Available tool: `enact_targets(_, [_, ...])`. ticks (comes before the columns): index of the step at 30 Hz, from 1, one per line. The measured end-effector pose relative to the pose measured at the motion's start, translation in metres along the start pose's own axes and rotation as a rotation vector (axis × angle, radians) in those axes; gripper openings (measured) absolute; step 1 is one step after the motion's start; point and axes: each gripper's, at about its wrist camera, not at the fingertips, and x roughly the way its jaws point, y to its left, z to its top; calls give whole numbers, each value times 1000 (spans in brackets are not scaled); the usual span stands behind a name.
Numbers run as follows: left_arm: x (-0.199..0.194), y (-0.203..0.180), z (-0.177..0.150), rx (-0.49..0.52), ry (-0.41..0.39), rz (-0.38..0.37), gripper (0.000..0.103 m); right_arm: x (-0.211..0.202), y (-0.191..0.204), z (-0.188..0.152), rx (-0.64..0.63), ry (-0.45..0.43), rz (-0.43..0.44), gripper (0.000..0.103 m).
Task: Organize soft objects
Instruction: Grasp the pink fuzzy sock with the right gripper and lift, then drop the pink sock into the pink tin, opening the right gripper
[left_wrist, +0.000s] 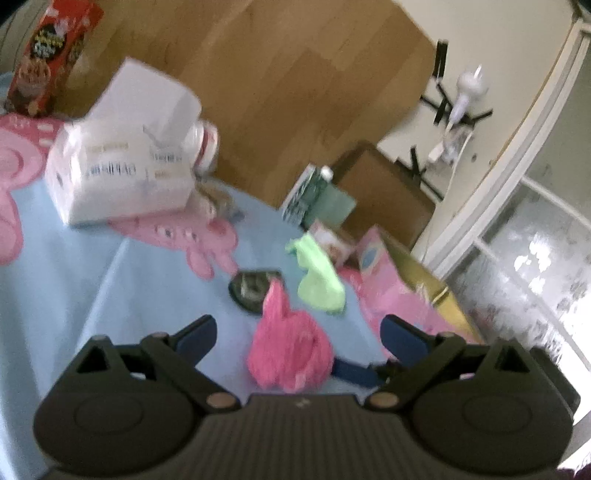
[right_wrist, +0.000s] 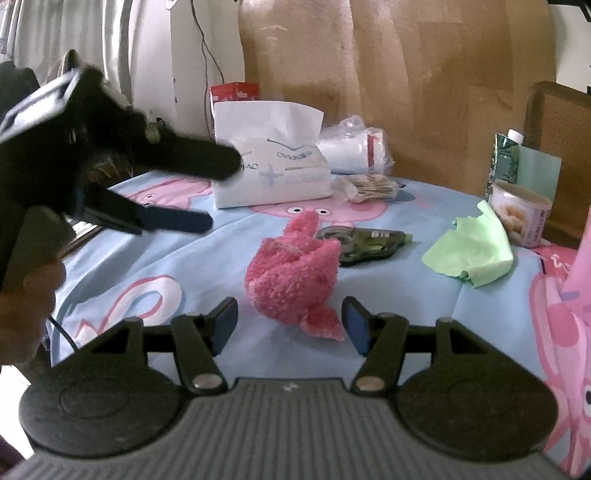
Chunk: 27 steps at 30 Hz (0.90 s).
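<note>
The fuzzy pink sock (right_wrist: 295, 273) is seen crumpled on the light-blue cartoon tablecloth (right_wrist: 184, 266), just before the right gripper (right_wrist: 290, 321), whose jaws are spread around nothing. The left gripper (left_wrist: 299, 332) is likewise spread. A green cloth (right_wrist: 472, 254) lies apart, beyond a correction-tape dispenser (right_wrist: 365, 245).

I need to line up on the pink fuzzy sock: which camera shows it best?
Right wrist: the pink fuzzy sock is sharp and whole, between open fingers. Left wrist shows it blurred, its near edge cut by the gripper body.
</note>
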Motion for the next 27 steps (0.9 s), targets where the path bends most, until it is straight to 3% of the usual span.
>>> enact_targets(2, [12,-1,-6,-4,52,5,81,3,1,1,-6,13,8,63])
enact_targets(3, [18,-2,-8,-5,81,5,66,4,2,0,-9,21,12,58])
enact_targets(4, [23,-2,-11,-5,105,14,59,5,2,0,-12,26,13,33])
enact_targets(6, [29,-8,-10,9,108,47,56,1,2,-1,-11,6,6,32])
enact_targets(12, [48,-55,12,127,98,-10,56,-35,-18,4,-22,-138,-96,32])
enact_targets(21, [147,-173,37,337,148,-151,57,-94,-107,12,48,-288,-403,32])
enact_targets(23, [172,-197,39,367,157,-158,68,-99,-133,15,78,-294,-461,33])
enact_targets(24, [183,-206,40,383,160,-144,82,-98,-147,16,93,-292,-495,34])
enact_targets(25, [194,-213,39,395,147,-105,87,-96,-160,16,108,-290,-540,38])
enact_targets(27, [207,-217,39,391,148,-65,86,-90,-189,14,142,-249,-644,53])
